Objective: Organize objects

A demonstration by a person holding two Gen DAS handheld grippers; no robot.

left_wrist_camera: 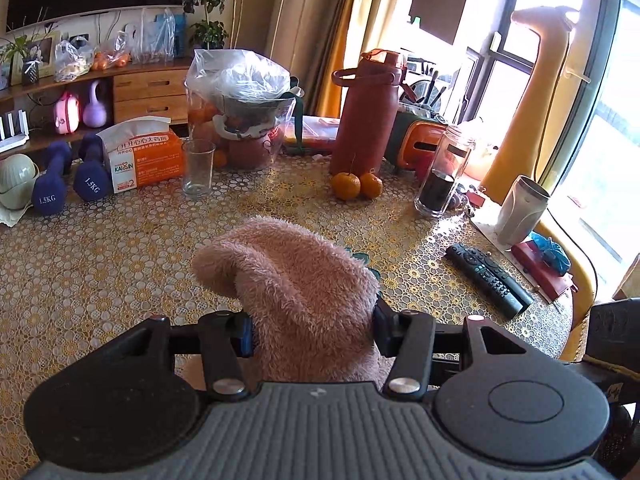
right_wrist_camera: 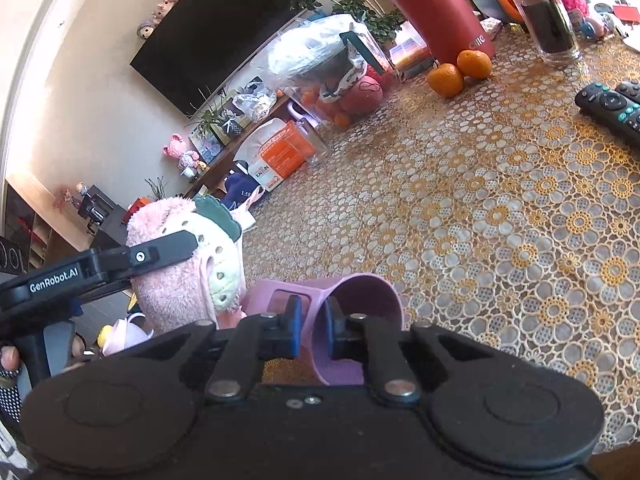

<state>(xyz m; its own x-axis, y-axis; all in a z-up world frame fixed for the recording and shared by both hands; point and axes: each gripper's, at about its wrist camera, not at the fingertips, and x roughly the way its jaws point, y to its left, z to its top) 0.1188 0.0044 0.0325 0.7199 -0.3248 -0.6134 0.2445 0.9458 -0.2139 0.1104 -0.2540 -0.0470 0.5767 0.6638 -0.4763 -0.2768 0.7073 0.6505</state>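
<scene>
My left gripper (left_wrist_camera: pixel 314 330) is shut on a fluffy pink plush toy (left_wrist_camera: pixel 296 280), held just above the patterned tablecloth (left_wrist_camera: pixel 120 260). The same toy (right_wrist_camera: pixel 180 268), with a cream face and a green leaf, shows at the left of the right wrist view, with the left gripper's finger (right_wrist_camera: pixel 168 248) across it. My right gripper (right_wrist_camera: pixel 312 330) is shut on the rim of a pink mug (right_wrist_camera: pixel 360 304), one finger inside and one outside by the handle. The mug is near the table's front edge.
Two remotes (left_wrist_camera: pixel 486 274) lie at the right. Two oranges (left_wrist_camera: pixel 356 186) sit before a tall red bottle (left_wrist_camera: pixel 366 116). A glass jar (left_wrist_camera: pixel 442 170), an empty glass (left_wrist_camera: pixel 198 168), an orange box (left_wrist_camera: pixel 146 154), blue dumbbells (left_wrist_camera: pixel 50 188) and a bagged fruit container (left_wrist_camera: pixel 240 116) line the far side.
</scene>
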